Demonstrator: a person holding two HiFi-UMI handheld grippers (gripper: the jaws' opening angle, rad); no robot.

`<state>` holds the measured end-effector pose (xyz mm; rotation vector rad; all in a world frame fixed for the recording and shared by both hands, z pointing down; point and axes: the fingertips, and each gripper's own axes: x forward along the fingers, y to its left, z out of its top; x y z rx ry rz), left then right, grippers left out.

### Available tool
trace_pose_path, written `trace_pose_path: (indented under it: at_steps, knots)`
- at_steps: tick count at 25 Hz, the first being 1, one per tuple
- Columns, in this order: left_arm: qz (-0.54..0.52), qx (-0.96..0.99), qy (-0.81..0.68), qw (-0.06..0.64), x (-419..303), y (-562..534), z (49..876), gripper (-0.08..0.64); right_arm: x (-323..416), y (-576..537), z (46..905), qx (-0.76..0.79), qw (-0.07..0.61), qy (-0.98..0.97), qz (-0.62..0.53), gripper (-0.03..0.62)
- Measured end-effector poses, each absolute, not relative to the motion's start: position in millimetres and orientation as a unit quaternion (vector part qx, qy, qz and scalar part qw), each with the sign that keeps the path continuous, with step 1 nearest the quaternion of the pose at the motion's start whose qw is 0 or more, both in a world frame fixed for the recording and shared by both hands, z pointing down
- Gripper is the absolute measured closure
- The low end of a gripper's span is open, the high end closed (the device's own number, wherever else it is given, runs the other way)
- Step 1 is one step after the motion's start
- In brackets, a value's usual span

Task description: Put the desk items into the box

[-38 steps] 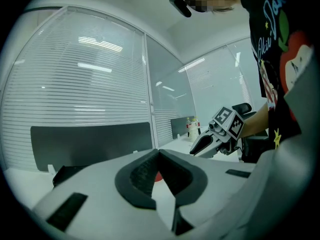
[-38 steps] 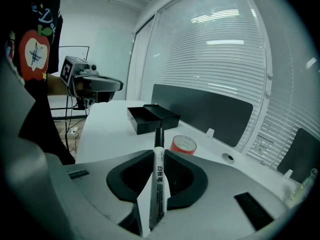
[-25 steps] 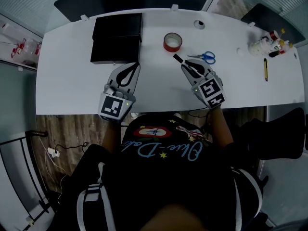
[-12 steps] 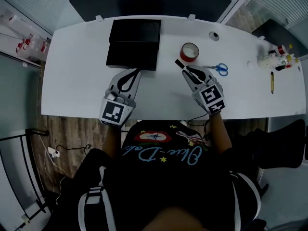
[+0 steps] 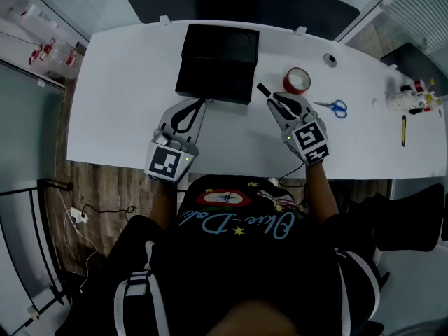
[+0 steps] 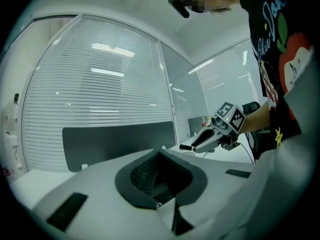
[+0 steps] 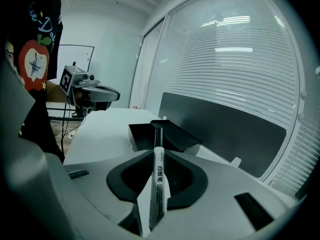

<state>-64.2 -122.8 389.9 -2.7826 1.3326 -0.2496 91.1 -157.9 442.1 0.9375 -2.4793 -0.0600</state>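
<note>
Marker (image 7: 157, 181) is pinched in the right tool (image 5: 274, 101), its tip near the box (image 5: 217, 65).

The whiteboard pen (image 7: 158, 179), low in the middle of the right gripper view, carries the characters 白板笔 down its white barrel (smaller print above them is too tiny to read). The shirt (image 5: 238, 219) bears pale cursive lettering, seemingly beginning "Blue", with the rest unclear.
</note>
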Motion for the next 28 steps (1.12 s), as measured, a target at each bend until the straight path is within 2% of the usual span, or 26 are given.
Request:
trace_pose_path:
  at_steps: [28]
  knots:
    - [-0.085,-0.896,0.436,0.012,-142.0,-132.5,398.4,0.568,-18.9,-180.9,436.3,0.301,0.247,-0.92,-0.046,0.517]
